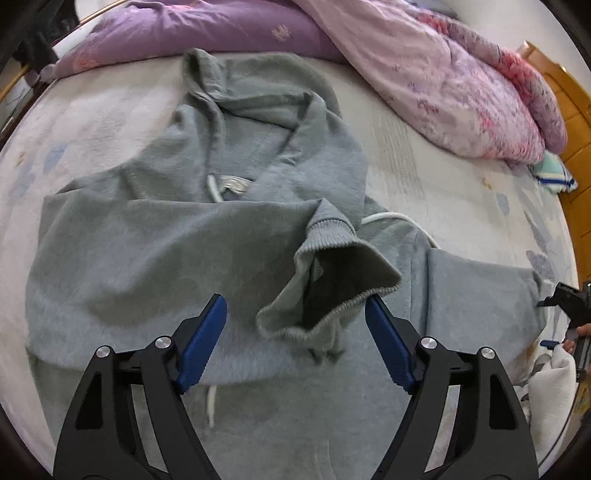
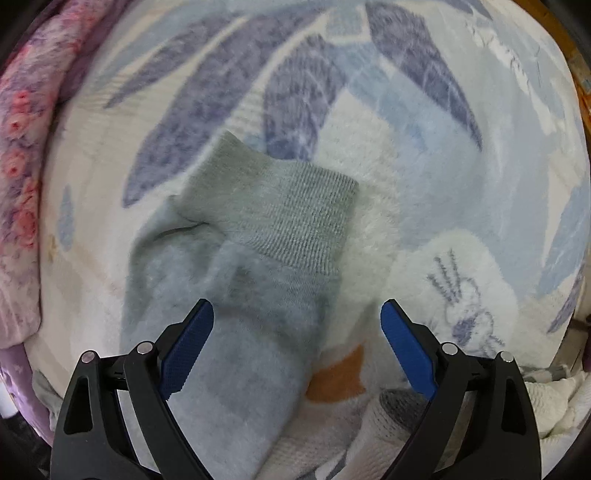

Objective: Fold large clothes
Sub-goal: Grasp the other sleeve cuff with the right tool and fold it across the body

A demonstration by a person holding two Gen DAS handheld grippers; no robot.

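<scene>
Handling the grey hoodie (image 1: 155, 236) calls for treating it as thick, soft fleece: I judge it limp, moderately heavy for a garment, not slippery and not fragile. It lies spread on the patterned bedspread (image 1: 461, 192), hood (image 1: 236, 77) toward the purple pillow (image 1: 207, 33) and the pink floral quilt (image 1: 461, 92).

Working from the left side, one sleeve is already laid across the chest, its ribbed cuff (image 1: 332, 273) standing open and crumpled. My left gripper (image 1: 295, 343) hovers just above that cuff with its jaws wide apart; the blue pads (image 1: 201, 343) flank the cuff and appear to press on nothing. I hold nothing here.

Moving to the right side, the other sleeve (image 2: 236, 332) lies flat and extended on the bedspread, ending in its right cuff (image 2: 295, 221). My right gripper (image 2: 297, 347) points down over it, jaws wide apart, one pad above the sleeve fabric and the other above bare bedspread. Nothing is clamped.

Recommended hold, in my judgement: pinch the sleeve just behind the ribbed band, where the knit is denser and gives firm purchase. The fleece will sag from any single grip point.
</scene>
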